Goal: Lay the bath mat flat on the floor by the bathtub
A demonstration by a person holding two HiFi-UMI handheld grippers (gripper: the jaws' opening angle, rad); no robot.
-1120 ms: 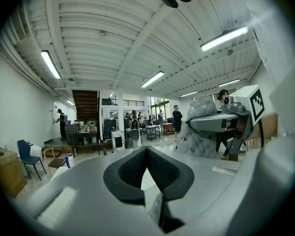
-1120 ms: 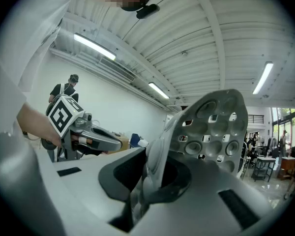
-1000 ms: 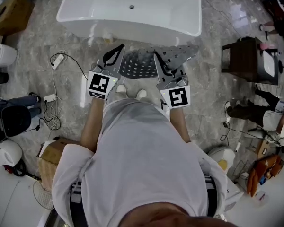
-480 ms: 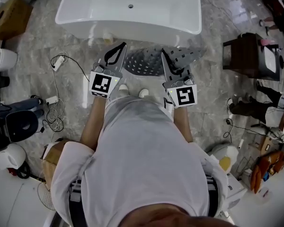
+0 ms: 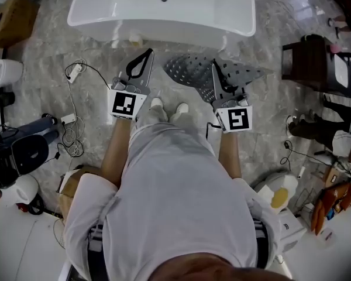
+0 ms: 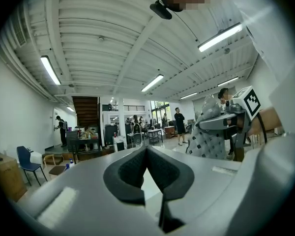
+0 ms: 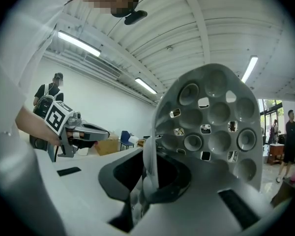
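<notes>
The grey bath mat [image 5: 190, 72], full of holes and suction cups, hangs above the marble floor in front of the white bathtub [image 5: 164, 10]. My right gripper [image 5: 215, 68] is shut on its right part, and the mat's edge [image 7: 211, 117] stands pinched upright between the jaws [image 7: 150, 166]. My left gripper [image 5: 147, 52] is shut with nothing in it, a little to the left of the mat and apart from it. In the left gripper view its jaws [image 6: 147, 149] meet on nothing, and the mat [image 6: 206, 139] hangs at the right.
The person's feet [image 5: 167, 107] stand just below the mat. A cable with a power strip [image 5: 75, 72] lies on the floor at the left, a dark stool [image 5: 310, 63] stands at the right, and a cardboard box [image 5: 11, 16] sits at the far left.
The right gripper has carried the mat to the right and slightly away from the person. A gap has opened between the left gripper and the mat's left edge.
</notes>
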